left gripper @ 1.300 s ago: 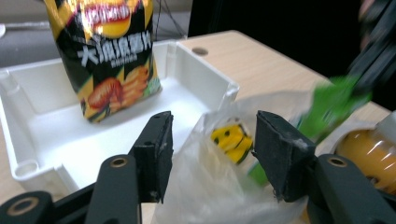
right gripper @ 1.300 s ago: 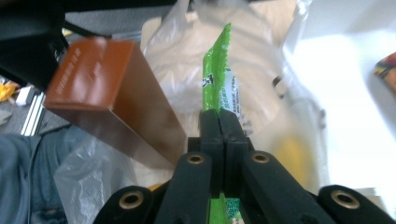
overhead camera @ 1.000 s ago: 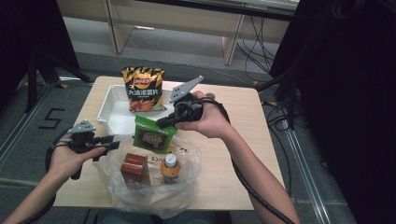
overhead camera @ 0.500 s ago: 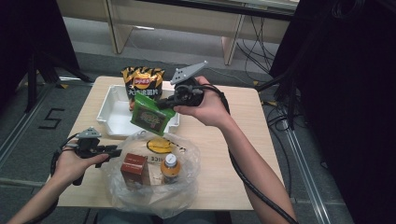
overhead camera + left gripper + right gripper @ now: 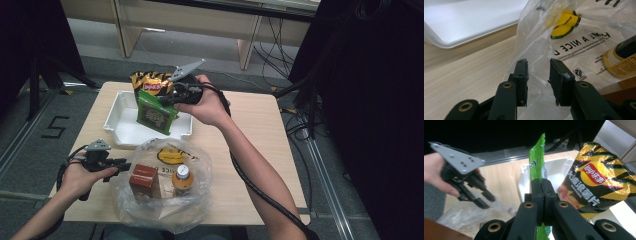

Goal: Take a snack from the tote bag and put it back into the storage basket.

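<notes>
Hanging from the right gripper, jaws clamped on its top edge: green packet, long axis tilted off vertical, over white tray | right forearm reaching far-left, beside chip bag | left gripper near-left, jaws apart around plastic bag edge | table

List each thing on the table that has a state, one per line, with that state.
Green snack packet: lifted, hanging over the tray, pinched by the right tongs.
Left tongs: open, film of the plastic bag between the jaws.
Plastic bag: mouth open, lying on the table.
White tray: holding the chips only.
Lay's chip bag: sealed, standing in the tray.
Bottle: capped, upright in the bag.
Brown box: closed, in the bag.
</notes>
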`<state>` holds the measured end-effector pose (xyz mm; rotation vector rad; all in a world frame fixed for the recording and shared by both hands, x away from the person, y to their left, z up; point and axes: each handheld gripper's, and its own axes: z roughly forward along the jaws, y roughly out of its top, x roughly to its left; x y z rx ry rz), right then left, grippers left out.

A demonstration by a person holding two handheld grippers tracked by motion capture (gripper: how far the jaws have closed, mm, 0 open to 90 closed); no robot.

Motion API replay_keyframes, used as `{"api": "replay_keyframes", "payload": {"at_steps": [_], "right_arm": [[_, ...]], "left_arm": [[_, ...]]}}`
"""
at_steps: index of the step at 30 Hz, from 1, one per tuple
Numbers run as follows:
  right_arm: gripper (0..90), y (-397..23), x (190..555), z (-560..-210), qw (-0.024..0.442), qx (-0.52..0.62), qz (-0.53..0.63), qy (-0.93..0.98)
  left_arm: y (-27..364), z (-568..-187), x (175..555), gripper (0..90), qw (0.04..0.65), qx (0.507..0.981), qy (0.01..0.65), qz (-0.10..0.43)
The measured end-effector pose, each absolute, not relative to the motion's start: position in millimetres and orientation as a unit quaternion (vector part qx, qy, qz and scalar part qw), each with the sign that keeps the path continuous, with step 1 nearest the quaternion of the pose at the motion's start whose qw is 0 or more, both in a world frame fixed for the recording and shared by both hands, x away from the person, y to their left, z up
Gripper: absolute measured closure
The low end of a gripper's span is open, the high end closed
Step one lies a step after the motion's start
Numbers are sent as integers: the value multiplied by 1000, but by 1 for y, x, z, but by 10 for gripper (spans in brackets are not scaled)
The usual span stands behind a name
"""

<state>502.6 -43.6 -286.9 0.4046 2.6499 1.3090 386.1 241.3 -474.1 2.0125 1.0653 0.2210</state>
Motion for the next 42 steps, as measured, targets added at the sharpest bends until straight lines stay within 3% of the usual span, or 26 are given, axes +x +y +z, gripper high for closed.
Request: {"api": "replay_keyframes", "payload": {"at_steps": [19,42], "right_arm": [[900,-14,550,-322,97,151,407,895],[900,13,576,-358,111,157,380,905]], "left_arm": [[239,-474,383,667,434,784,434,96],[241,-475,382,656,426,789,432,97]]}}
